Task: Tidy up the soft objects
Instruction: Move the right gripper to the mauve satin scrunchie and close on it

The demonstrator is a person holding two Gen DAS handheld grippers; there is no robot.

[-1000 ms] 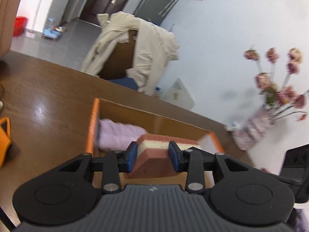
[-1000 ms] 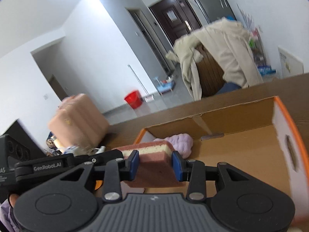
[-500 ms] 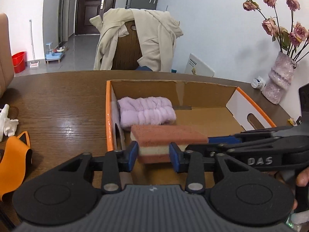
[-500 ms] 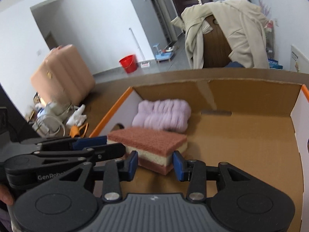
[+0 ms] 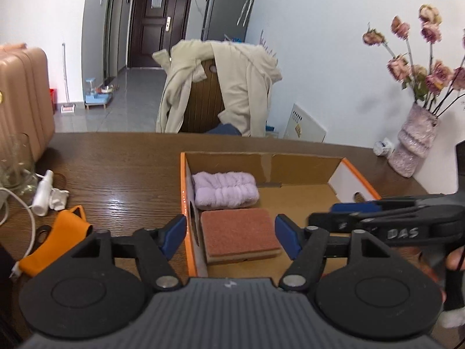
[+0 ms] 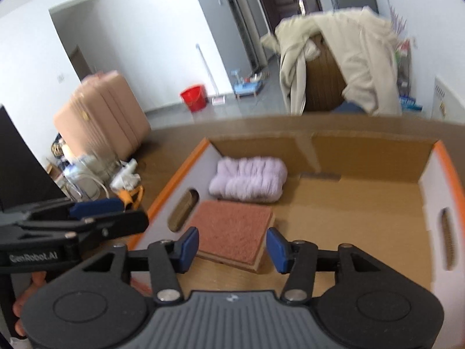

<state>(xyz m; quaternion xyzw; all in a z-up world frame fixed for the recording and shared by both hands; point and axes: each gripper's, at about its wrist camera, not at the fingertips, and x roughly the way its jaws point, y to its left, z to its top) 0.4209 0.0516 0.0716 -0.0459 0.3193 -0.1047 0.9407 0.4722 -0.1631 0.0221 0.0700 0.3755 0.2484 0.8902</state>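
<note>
Both tongs stand wide open and hold nothing. The left tongs (image 5: 231,235) hover above the near left part of the cardboard box (image 5: 302,200), their blue-padded fingers (image 5: 173,235) spread either side of the reddish sponge (image 5: 239,234) without touching it; the left finger hangs over the box's orange-edged left wall. The right tongs (image 6: 232,250) hang over the same sponge (image 6: 232,232) from the other side, fingers (image 6: 277,250) likewise spread and clear of it. The sponge lies flat on the box floor, reddish scouring face up with a pale foam layer beneath, tucked against the left wall by its oval handle cut-out. Just behind it, touching or nearly so, the folded lilac fluffy cloth (image 5: 225,189) sits in the far left corner. The box rests on a dark wooden tabletop (image 5: 116,168). To its left on the tabletop lie an orange cloth item (image 5: 58,237), a small white spray bottle (image 5: 43,193) and a white cable. At the far right corner stands a vase (image 5: 414,145) of dried pink flowers. Beyond the tabletop a beige coat (image 5: 241,87) drapes over a wooden chair.
</note>
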